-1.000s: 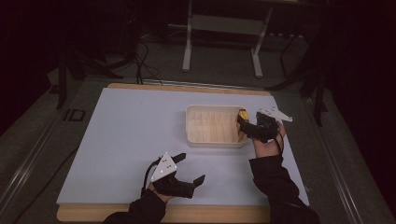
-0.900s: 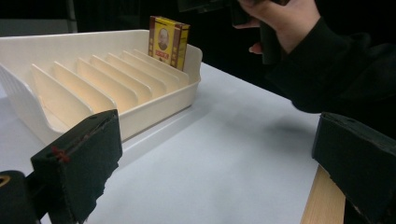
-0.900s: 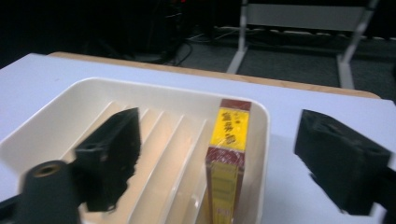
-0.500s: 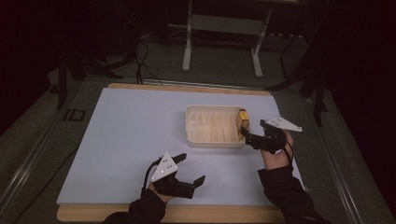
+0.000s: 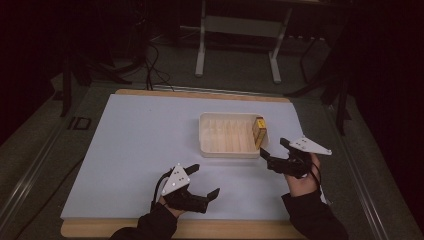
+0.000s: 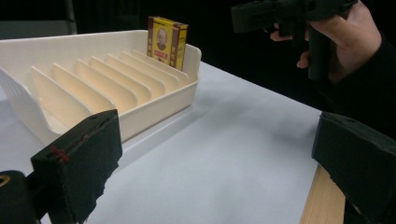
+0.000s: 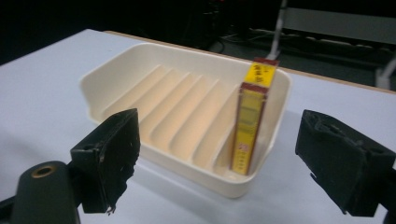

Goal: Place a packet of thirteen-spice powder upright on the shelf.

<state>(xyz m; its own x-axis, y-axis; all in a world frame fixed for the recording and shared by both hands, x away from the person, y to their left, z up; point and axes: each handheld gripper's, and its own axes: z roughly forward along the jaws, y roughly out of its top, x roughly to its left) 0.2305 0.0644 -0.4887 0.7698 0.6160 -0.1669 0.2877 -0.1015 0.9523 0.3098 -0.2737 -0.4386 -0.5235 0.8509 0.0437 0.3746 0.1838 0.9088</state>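
Note:
A cream slotted tray (image 5: 210,145) (image 6: 28,100) (image 7: 100,81) sits on the white table, right of centre. A yellow and red box (image 5: 259,131) (image 6: 167,41) (image 7: 252,121) stands upright in its rightmost slot. My right gripper (image 5: 272,150) (image 7: 233,163) is open with nothing between its jaws, just off the tray's near right corner and clear of the box. Near the front edge my left gripper (image 5: 204,180) (image 6: 210,172) is open and holds nothing, facing the tray from the near left.
The white table cover (image 5: 130,145) stretches to the left of the tray. A wooden edge (image 5: 235,230) runs along the front. A metal stand (image 5: 240,30) and cables (image 5: 150,65) lie on the dark floor beyond the table.
My right gripper has let go of the box, opened, and drawn back toward the near right. The box now stands alone in the tray. The left gripper has stayed put.

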